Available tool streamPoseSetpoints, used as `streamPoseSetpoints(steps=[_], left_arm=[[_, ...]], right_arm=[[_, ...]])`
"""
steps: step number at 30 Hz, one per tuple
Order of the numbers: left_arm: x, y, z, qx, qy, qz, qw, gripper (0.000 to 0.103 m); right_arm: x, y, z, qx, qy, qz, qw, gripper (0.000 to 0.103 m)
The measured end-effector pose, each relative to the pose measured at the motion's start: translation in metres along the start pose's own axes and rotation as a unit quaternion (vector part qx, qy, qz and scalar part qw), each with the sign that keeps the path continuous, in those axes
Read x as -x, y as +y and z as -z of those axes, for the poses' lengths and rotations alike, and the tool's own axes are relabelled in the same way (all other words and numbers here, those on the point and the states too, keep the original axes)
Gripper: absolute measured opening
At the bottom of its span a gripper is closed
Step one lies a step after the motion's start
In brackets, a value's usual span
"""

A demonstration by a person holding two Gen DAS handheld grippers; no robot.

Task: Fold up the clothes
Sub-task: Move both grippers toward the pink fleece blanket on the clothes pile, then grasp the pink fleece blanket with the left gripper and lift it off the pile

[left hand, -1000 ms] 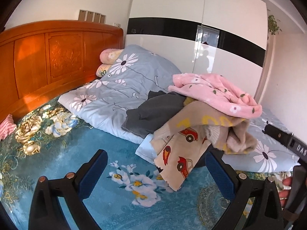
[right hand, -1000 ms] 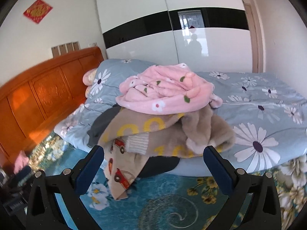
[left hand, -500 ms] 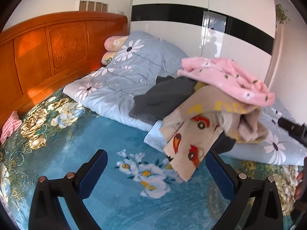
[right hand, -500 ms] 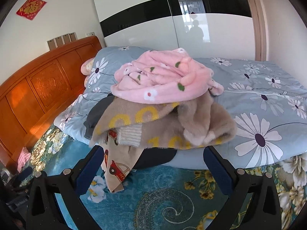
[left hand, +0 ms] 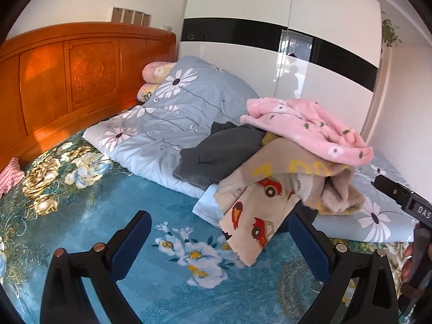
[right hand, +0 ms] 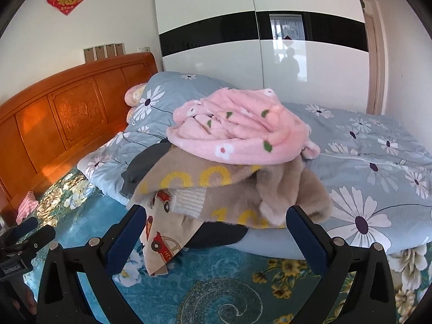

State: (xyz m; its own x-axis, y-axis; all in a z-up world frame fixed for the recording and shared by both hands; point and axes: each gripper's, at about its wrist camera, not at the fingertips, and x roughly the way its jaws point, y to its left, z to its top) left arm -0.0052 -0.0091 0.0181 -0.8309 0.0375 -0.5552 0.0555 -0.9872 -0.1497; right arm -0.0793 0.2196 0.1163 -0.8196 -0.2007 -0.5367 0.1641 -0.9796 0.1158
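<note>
Buried layers and cut-off edges

You see only slivers of the dark garment (right hand: 221,236) under the tan car-print top (right hand: 189,199); the pink fleece (right hand: 237,132) covers the pile's middle. Your right gripper's body (left hand: 405,197) runs off the picture's right edge, its lettering cut short.

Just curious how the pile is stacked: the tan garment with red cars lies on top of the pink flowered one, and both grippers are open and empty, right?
Not quite. The pink flowered garment lies on top of the tan one with red cars, as the right wrist view shows. Both grippers are open and empty.
</note>
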Motion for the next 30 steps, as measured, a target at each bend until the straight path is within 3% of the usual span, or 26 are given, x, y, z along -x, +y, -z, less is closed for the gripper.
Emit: streamPoseSetpoints(steps=[9, 17, 22, 27, 30], left_arm=[[-0.015, -0.008, 0.004, 0.002, 0.03, 0.025, 0.9992, 0.103], [-0.032, -0.012, 0.021, 0.024, 0.056, 0.037, 0.9975, 0.103], [-0.042, -0.025, 0.031, 0.002, 0.06, 0.04, 0.9974, 0.103], [-0.078, -0.061, 0.009, -0.009, 0.072, 0.056, 0.9958, 0.103], [-0.101, -0.104, -0.015, -0.051, 0.05, 0.047, 0.9963, 0.103]], right_arm=[[-0.012, -0.011, 0.025, -0.019, 0.001, 0.009, 1.0, 0.103], [-0.022, -0.036, 0.065, -0.037, -0.037, 0.036, 0.998, 0.103], [-0.029, -0.044, 0.091, -0.026, -0.073, 0.038, 0.996, 0.103], [-0.039, -0.056, 0.122, -0.041, -0.103, 0.03, 0.993, 0.103], [-0.05, -0.071, 0.129, -0.069, -0.08, 0.012, 0.994, 0.103]])
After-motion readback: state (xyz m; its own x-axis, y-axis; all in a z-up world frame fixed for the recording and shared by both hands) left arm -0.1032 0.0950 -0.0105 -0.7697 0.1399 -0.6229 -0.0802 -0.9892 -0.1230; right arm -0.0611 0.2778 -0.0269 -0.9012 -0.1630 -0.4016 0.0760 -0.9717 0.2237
